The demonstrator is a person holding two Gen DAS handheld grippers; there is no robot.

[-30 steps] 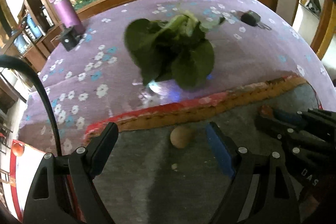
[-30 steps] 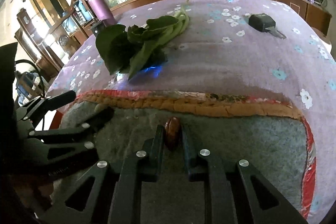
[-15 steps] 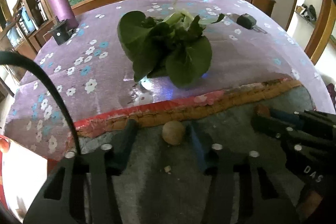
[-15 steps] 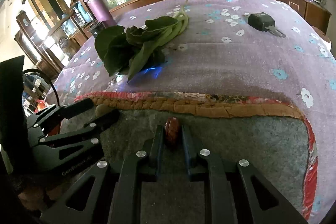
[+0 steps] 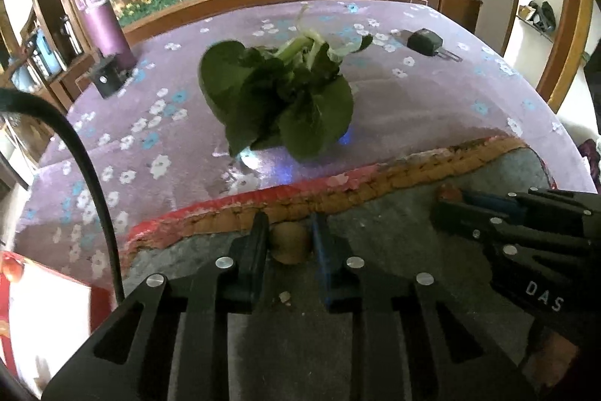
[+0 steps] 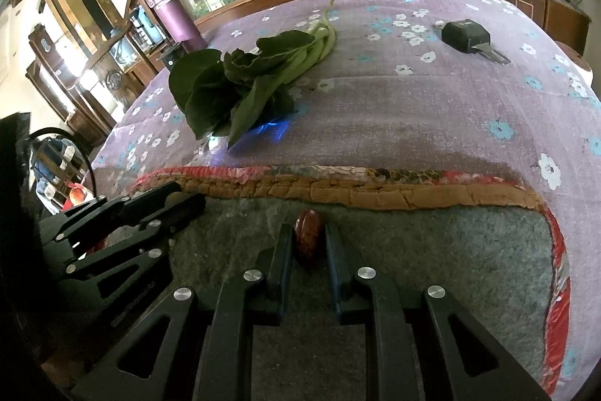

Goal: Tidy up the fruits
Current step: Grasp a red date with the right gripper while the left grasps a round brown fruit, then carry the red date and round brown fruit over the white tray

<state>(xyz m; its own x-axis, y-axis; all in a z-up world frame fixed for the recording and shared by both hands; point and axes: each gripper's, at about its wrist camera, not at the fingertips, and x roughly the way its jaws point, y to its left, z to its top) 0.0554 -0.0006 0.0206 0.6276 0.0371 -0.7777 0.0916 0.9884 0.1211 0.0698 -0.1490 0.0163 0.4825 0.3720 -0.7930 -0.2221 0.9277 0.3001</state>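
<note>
A small tan round fruit (image 5: 290, 245) lies on the grey mat (image 5: 394, 232) near its frayed far edge. My left gripper (image 5: 289, 232) is closing, and its two fingers sit against the fruit's sides. In the right wrist view, my right gripper (image 6: 307, 232) is shut on a dark red oval fruit (image 6: 308, 243) that rests on the same grey mat (image 6: 432, 250). Each gripper shows in the other's view: the right gripper (image 5: 450, 198) at the right with a bit of the red fruit (image 5: 445, 190) at its tip, and the left gripper (image 6: 184, 198) at the left.
A bunch of leafy greens (image 5: 278, 104) lies on the purple flowered cloth (image 5: 432, 108) beyond the mat. Farther back are a purple bottle (image 5: 103, 21), a small black box (image 5: 107, 77) and a black key (image 5: 424, 42). A red and white box (image 5: 37, 307) sits at the lower left.
The left gripper's fingers have drawn in from wide apart to the sides of the tan fruit. The right gripper has kept still, shut on the red fruit.
</note>
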